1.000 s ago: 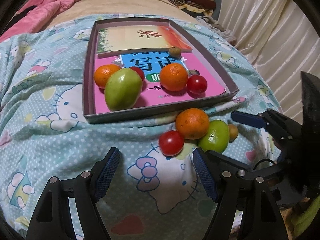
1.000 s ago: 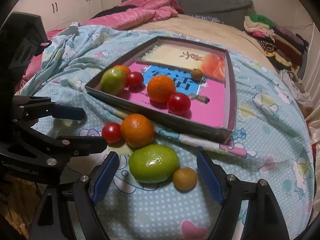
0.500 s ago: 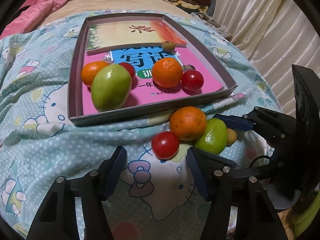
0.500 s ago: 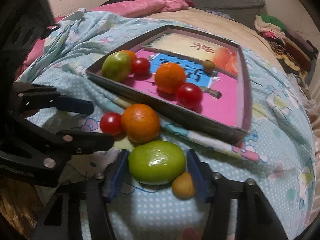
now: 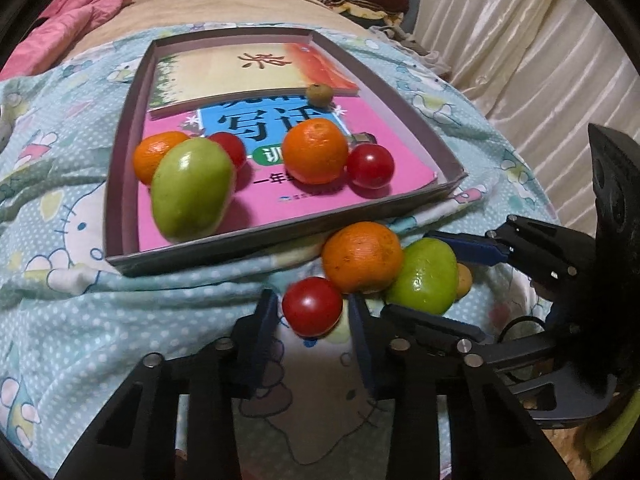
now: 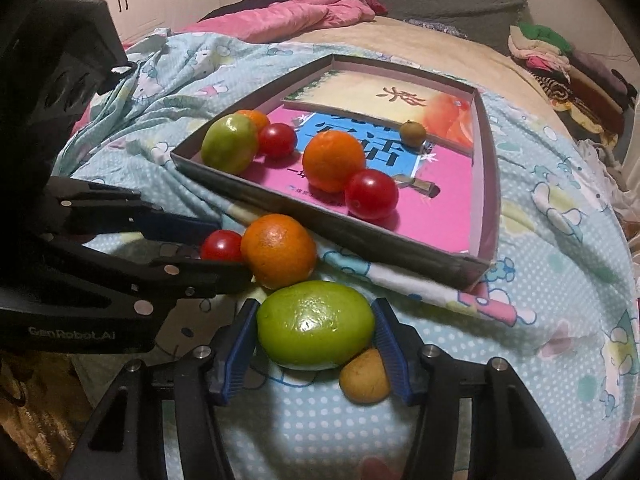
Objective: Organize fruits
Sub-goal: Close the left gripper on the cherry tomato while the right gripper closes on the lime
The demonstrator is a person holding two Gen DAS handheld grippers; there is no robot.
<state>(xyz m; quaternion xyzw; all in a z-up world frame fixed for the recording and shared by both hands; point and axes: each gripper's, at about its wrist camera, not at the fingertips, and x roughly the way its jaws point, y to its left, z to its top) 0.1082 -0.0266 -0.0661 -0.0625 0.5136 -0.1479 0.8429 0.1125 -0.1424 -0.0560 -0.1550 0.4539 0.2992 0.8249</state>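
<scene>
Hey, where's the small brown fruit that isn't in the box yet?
In the right wrist view the small brown fruit lies on the blanket low and right of centre, tucked against the green fruit.

So I'm working over a bed [image 6: 460,52] with a light blue cartoon-cat quilt [image 6: 560,280] thrown across it, polka dots all over. Sitting right on the quilt is a shallow cardboard tray [image 6: 486,184], tilted a bit on the bumps. In front of its near wall there's a little cluster of loose fruit on the quilt: a red tomato [image 5: 312,306], an orange [image 5: 362,257] touching it, a green fruit [image 6: 315,325] next, and a small brownish fruit [image 6: 365,376] tucked against that. Farther back on the bed I see a crumpled pink blanket [image 6: 288,16] and a pile of folded clothes [image 6: 560,56].
</scene>
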